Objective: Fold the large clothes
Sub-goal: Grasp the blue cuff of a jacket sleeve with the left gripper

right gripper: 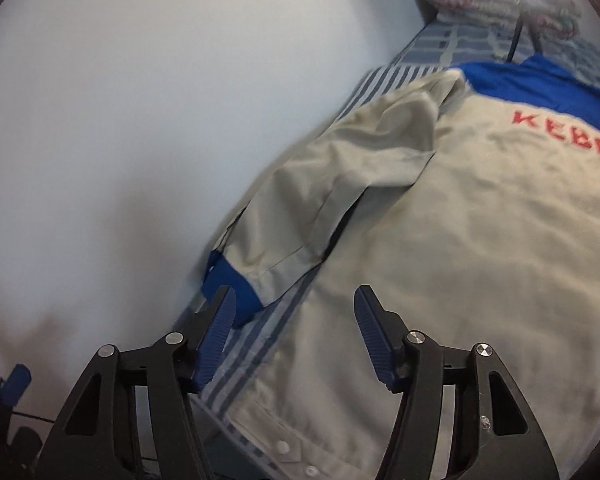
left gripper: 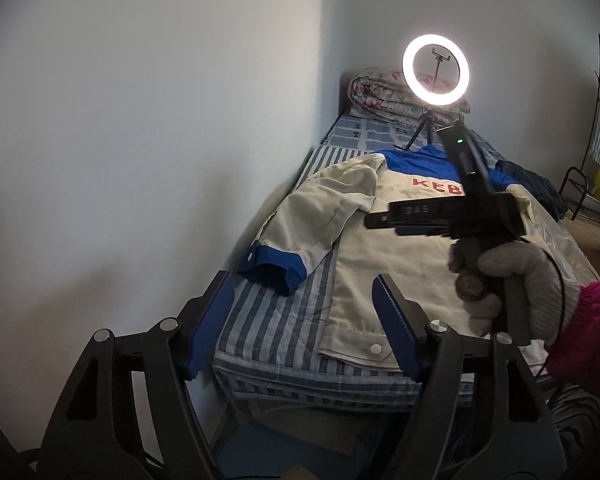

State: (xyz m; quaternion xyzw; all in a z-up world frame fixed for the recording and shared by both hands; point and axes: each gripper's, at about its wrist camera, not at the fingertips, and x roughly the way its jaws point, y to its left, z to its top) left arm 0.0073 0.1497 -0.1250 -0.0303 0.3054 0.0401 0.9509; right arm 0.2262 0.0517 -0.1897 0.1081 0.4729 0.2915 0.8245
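A beige work jacket (left gripper: pixel 404 248) with a blue yoke, blue cuffs and red letters lies back-up on the striped bed (left gripper: pixel 268 320). Its left sleeve (left gripper: pixel 320 216) lies along the wall side, blue cuff (left gripper: pixel 272 268) toward me. My left gripper (left gripper: pixel 304 320) is open and empty, above the bed's near end by the jacket hem. In the right wrist view my right gripper (right gripper: pixel 296 336) is open and empty, over the jacket (right gripper: pixel 460 240) close to the sleeve cuff (right gripper: pixel 236 284). The right gripper's body, held in a gloved hand (left gripper: pixel 512 280), shows in the left wrist view.
A lit ring light (left gripper: pixel 435 71) on a small tripod stands on the bed beyond the jacket. A rolled quilt (left gripper: pixel 384 92) lies at the bed's head. A white wall (left gripper: pixel 140 140) runs along the left. A dark garment (left gripper: pixel 532 180) and a rack are at the right.
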